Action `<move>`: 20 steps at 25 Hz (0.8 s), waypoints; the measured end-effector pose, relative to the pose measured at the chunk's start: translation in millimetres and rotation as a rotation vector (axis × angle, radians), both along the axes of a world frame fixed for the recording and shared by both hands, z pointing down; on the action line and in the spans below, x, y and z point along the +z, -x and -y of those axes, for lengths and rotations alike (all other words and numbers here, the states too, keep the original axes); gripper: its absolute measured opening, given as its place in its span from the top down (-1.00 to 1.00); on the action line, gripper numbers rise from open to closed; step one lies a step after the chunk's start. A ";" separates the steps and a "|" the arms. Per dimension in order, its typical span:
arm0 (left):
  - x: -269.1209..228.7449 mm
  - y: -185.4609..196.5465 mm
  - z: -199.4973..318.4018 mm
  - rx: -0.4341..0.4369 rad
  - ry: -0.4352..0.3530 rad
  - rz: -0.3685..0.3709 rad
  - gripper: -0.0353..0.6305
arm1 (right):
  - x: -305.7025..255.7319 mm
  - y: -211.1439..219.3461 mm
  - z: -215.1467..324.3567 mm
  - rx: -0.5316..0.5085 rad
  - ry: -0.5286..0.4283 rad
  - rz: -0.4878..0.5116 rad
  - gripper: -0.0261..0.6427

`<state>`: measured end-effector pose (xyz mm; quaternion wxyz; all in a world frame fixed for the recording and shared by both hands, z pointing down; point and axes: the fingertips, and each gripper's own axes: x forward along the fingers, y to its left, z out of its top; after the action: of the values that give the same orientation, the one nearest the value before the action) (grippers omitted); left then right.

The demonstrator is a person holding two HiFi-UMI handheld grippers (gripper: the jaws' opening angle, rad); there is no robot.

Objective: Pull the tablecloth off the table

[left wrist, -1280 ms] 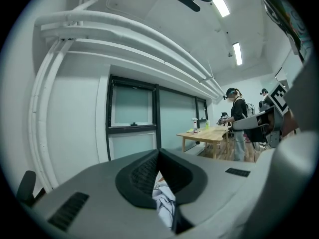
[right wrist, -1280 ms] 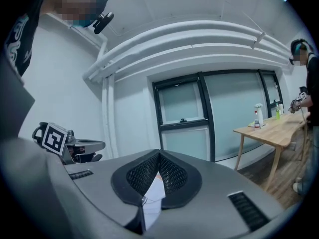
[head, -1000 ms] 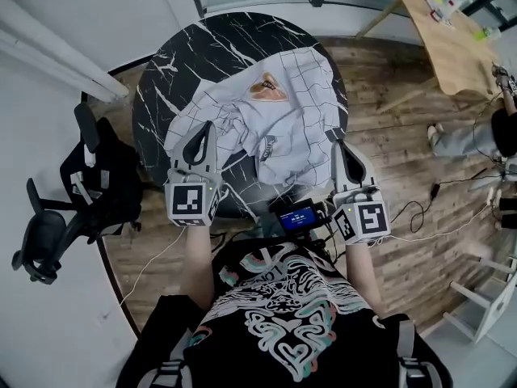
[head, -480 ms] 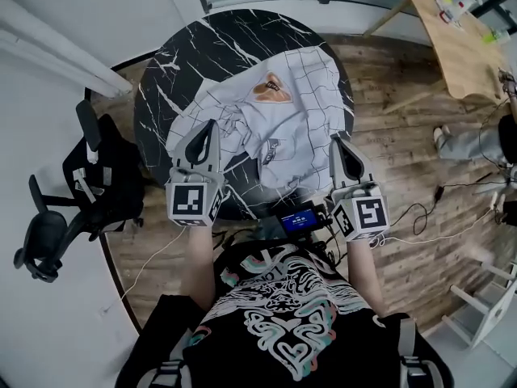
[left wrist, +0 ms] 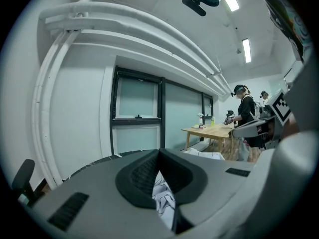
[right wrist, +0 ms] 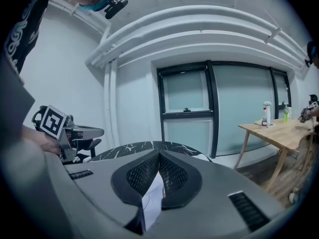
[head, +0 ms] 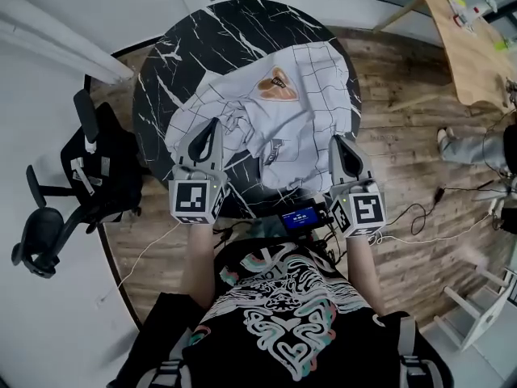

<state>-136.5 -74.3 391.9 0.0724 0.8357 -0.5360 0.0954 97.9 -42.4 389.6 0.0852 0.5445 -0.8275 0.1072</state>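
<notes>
2 tools, left tool (head: 208,126) and right tool (head: 338,141), dragged the tablecloth (head: 311,95) nearer.

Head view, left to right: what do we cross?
Chair → left gripper → screen → right gripper → wooden table. Tablecloth spans both grippers, which are shut on it, so left out.

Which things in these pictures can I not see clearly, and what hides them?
Head view: the brown print on the tablecloth is too small to identify.
Head view: the writing on the small screen is too small to read.
Head view: the table top hides its legs.
Gripper views: the left gripper and right gripper bodies cover the tablecloth except a strip between their jaws.
</notes>
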 end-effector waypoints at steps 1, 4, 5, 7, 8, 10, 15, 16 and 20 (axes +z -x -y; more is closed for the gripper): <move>3.3 -0.4 0.3 0.000 0.007 0.002 0.88 | 3.3 0.9 1.1 -0.004 0.007 -0.002 0.85; 13.8 -1.6 0.6 0.000 0.027 0.013 0.88 | 13.3 3.7 4.5 -0.017 0.028 -0.008 0.84; 17.0 -1.8 0.9 -0.001 0.033 0.016 0.88 | 17.0 5.0 5.7 -0.021 0.037 -0.007 0.84; 24.0 -1.7 1.3 -0.003 0.047 0.020 0.88 | 24.9 8.7 7.6 -0.032 0.058 -0.003 0.84; 27.6 -1.4 1.4 -0.005 0.055 0.022 0.87 | 28.4 10.9 8.6 -0.038 0.068 -0.002 0.84; 33.6 -0.8 2.5 -0.006 0.068 0.024 0.83 | 33.3 15.4 11.3 -0.048 0.081 -0.004 0.83; 45.0 -2.0 5.8 -0.004 0.093 0.022 0.82 | 41.5 22.3 16.4 -0.068 0.095 -0.005 0.79; 47.2 -2.6 6.2 -0.004 0.096 0.025 0.82 | 42.9 22.9 17.0 -0.072 0.095 -0.002 0.78; 56.4 -4.6 7.6 -0.005 0.105 0.049 0.81 | 51.8 25.1 19.8 -0.084 0.110 -0.007 0.75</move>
<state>-131.9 -81.9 448.3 0.1031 0.8269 -0.5338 0.1436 72.8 -62.2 441.3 0.1224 0.5043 -0.8421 0.1468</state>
